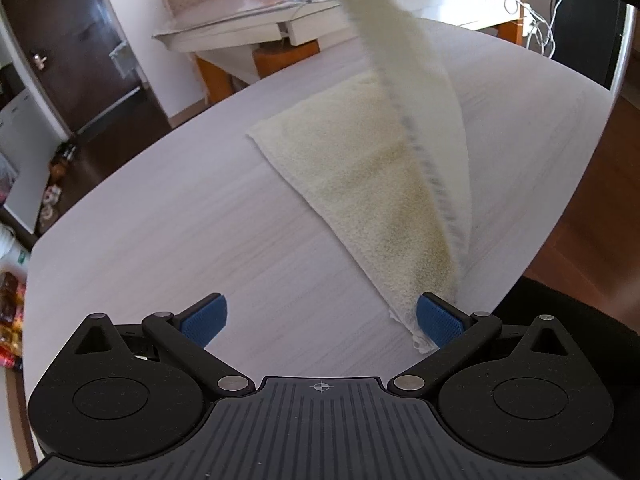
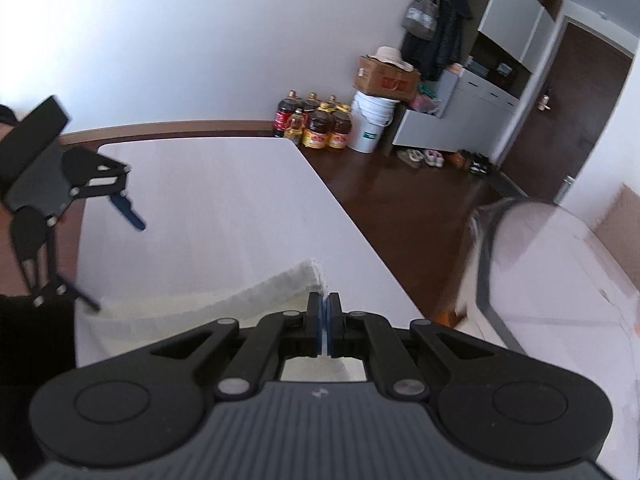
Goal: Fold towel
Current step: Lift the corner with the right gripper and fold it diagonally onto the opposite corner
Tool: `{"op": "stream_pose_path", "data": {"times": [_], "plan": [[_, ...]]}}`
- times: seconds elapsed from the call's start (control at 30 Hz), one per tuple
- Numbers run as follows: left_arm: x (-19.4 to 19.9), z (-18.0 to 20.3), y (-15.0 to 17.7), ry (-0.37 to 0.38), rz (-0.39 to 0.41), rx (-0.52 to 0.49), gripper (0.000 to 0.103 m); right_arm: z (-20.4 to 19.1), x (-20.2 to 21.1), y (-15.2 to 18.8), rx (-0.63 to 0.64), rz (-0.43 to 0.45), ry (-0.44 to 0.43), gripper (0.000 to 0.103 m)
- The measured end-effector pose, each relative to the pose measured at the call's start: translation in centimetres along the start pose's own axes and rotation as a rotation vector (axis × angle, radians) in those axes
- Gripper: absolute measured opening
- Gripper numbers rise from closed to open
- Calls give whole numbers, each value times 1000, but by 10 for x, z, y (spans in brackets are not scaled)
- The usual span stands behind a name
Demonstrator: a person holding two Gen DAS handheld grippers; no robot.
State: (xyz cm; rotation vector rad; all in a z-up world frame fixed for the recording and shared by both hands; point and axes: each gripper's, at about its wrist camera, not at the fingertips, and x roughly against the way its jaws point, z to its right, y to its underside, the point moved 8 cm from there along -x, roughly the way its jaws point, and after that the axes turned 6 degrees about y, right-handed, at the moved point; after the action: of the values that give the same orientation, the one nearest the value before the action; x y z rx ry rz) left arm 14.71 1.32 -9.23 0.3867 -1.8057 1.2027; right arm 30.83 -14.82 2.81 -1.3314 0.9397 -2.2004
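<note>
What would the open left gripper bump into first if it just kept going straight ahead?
Probably the pale cream terry towel. The left gripper hangs open over the white wood-grain table, its right finger already at the towel's near corner. Depth is hard to judge; it might meet bare tabletop first.

Matte black all over on the left gripper [image 1: 320,320], ribbed grey-black housing with a small crosshair mark, round side discs, silver pivot pins and textured blue pads [image 1: 436,320], and the right gripper [image 2: 324,324] matches it, bearing a pale logo on its housing.
</note>
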Motion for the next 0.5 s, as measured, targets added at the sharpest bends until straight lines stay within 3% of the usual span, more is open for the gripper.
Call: {"op": "stream_pose_path", "data": {"times": [0.33, 0.5], "plan": [[2, 1, 4, 10, 7, -9, 103, -15, -107, 17, -35, -121, -82, 3], [2, -2, 6, 28, 17, 8, 103, -21, -134, 29, -51, -163, -92, 5]]}}
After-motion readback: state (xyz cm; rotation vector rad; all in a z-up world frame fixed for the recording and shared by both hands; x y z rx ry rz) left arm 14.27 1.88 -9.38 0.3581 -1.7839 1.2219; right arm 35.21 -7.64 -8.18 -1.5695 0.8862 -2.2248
